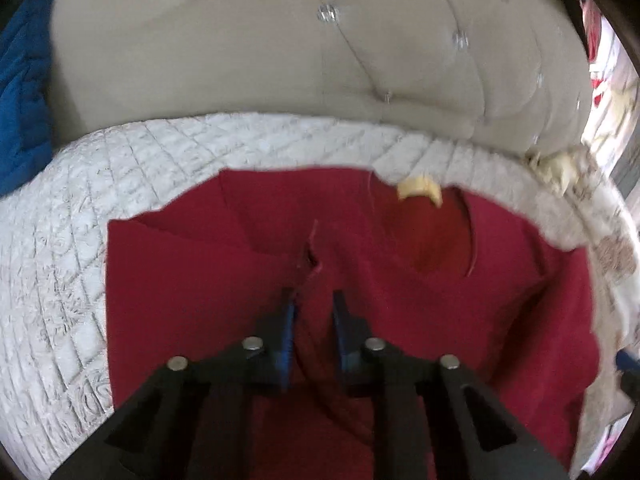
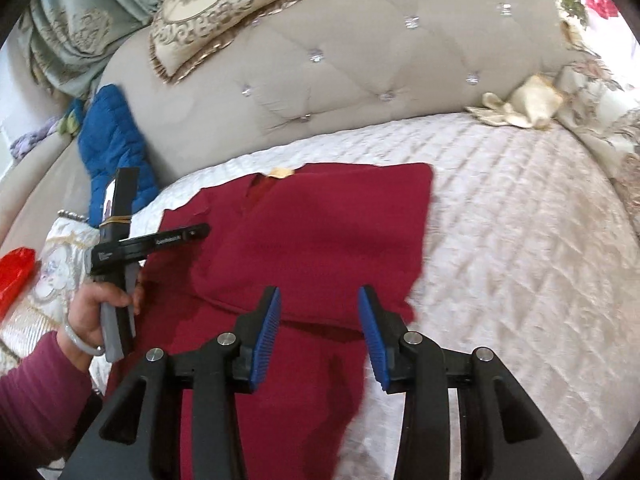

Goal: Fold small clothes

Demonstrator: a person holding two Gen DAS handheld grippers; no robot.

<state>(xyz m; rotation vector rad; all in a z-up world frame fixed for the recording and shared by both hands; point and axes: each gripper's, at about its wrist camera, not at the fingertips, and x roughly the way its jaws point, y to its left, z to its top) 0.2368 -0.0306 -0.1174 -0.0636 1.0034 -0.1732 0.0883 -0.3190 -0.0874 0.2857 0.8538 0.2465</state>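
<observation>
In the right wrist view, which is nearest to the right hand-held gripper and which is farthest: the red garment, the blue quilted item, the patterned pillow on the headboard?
1. Red garment: right under the right hand-held gripper, on the bed.
2. Blue quilted item: far left, leaning on the headboard.
3. Patterned pillow: top left, on top of the headboard.
</observation>
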